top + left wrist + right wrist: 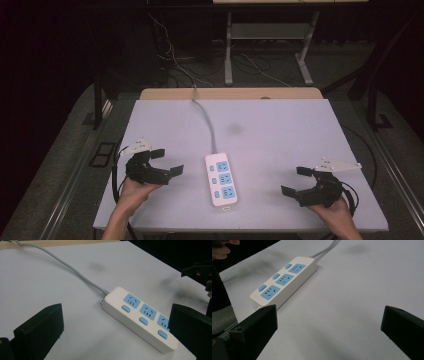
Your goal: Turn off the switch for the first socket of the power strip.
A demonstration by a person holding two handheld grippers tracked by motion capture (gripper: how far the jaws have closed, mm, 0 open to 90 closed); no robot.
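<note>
A white power strip point(221, 180) with three blue sockets and blue switches lies flat near the table's front edge, midway between my hands. Its grey cable point(210, 125) runs to the far edge. My left gripper point(168, 162) hovers to the left of the strip, open and holding nothing. My right gripper point(294, 181) sits further off to the right, also open with nothing in it. In the left gripper view the power strip point(140, 317) lies ahead between the black fingers point(42, 327). The right gripper view has the power strip point(284, 281) ahead on the left, beyond the wide-apart fingers point(257, 325).
The white table top point(280, 130) has a faint dark smudge point(235, 130) past the middle and a wooden strip point(230, 93) along its far edge. Behind it are a desk's legs point(228, 50) and loose cables on the floor. Dark floor surrounds the table.
</note>
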